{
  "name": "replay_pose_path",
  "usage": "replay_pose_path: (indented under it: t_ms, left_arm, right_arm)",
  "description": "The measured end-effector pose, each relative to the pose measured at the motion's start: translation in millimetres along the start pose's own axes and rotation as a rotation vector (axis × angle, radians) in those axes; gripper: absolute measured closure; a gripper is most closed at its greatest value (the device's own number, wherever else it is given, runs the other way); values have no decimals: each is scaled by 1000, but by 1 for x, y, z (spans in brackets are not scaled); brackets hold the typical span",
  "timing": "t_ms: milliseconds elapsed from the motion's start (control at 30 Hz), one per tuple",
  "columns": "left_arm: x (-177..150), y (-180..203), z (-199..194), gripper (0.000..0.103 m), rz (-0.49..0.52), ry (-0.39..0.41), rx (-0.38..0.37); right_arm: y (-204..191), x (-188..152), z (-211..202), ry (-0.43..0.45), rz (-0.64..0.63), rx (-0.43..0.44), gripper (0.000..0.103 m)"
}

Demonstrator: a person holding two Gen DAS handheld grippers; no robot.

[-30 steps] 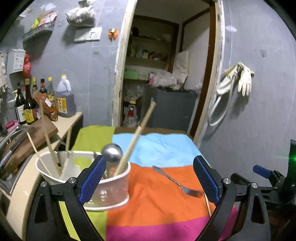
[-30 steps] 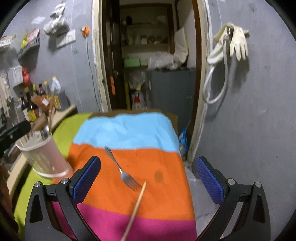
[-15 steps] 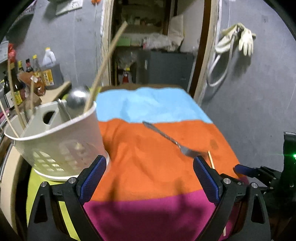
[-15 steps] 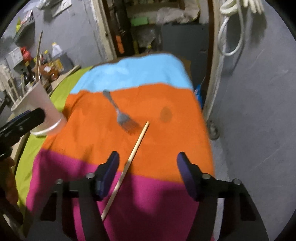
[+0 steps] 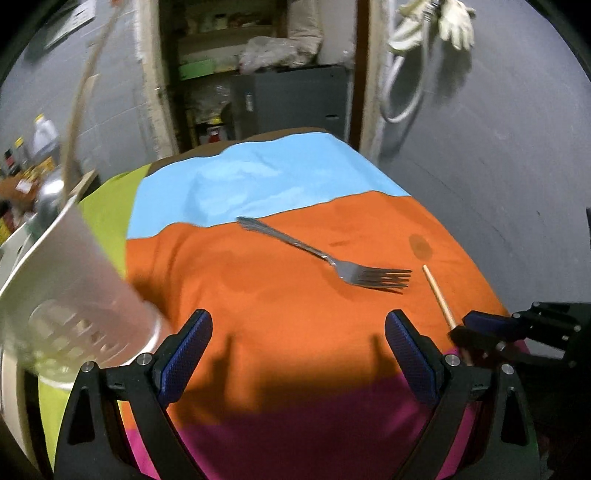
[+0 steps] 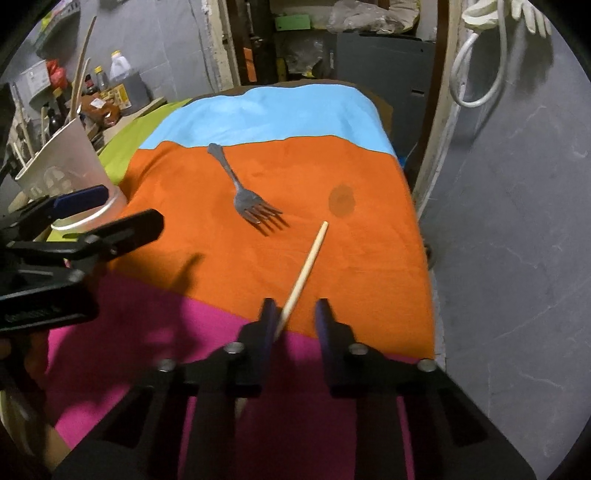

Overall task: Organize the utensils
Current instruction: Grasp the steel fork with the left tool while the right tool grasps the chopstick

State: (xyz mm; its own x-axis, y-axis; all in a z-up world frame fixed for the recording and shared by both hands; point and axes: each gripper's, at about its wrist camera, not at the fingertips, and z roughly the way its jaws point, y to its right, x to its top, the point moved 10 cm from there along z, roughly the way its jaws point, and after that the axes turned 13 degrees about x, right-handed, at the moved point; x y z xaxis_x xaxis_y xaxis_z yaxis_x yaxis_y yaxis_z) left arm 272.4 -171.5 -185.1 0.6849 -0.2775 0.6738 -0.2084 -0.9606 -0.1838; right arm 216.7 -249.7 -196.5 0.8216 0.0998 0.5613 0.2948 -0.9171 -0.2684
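Note:
A metal fork (image 5: pixel 332 262) (image 6: pixel 240 192) lies on the orange band of the striped cloth, tines toward me. To its right lies a wooden chopstick (image 5: pixel 437 295) (image 6: pixel 306 266), whose near end runs between the fingers of my right gripper (image 6: pixel 295 310) (image 5: pixel 461 330). Those jaws are closing. The stick rests against the left pad, and a gap shows at the right pad. My left gripper (image 5: pixel 297 325) (image 6: pixel 129 208) hangs wide open over the orange cloth, short of the fork, with nothing between its fingers. A white perforated utensil holder (image 5: pixel 74 277) (image 6: pixel 70 158) stands at the left with several utensils in it.
The striped cloth (image 6: pixel 332 122) covers the table, whose right edge drops off beside a grey wall (image 6: pixel 517 221). Bottles (image 6: pixel 122 85) crowd the counter at the back left. Behind the table is a doorway with a grey cabinet (image 5: pixel 295 96). A hose and gloves (image 5: pixel 454 22) hang on the wall.
Both grippers have sunk toward the cloth. My right jaws went from wide open to narrow around the chopstick's near end. My left gripper swung away from the holder toward the fork.

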Motion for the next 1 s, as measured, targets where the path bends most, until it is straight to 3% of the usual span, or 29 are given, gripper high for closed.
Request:
replay_pose_path:
  t_ms: [100, 167, 267, 433, 567, 633, 800, 1000]
  left_arm:
    - [3, 15, 8, 21, 69, 6, -32]
    - [2, 25, 14, 33, 113, 5, -47]
    - [0, 41, 25, 45, 185, -4, -71]
    - [-1, 67, 37, 47, 309, 26, -92]
    - [2, 82, 45, 56, 391, 68, -79]
    - [5, 87, 49, 60, 408, 89, -73]
    - [11, 91, 61, 89, 440, 127, -48]
    - [21, 69, 45, 93, 347, 170, -45]
  right_arm:
    - [11, -2, -7, 2, 36, -15, 96]
    - [19, -5, -11, -3, 63, -12, 97]
    - [27, -12, -18, 15, 114, 48, 97]
    - [27, -15, -23, 40, 151, 95, 97]
    - [27, -15, -25, 58, 182, 124, 96]
    - [27, -14, -26, 68, 194, 133, 96]
    - [24, -11, -26, 78, 204, 140, 96]
    - [18, -3, -24, 92, 207, 165, 96]
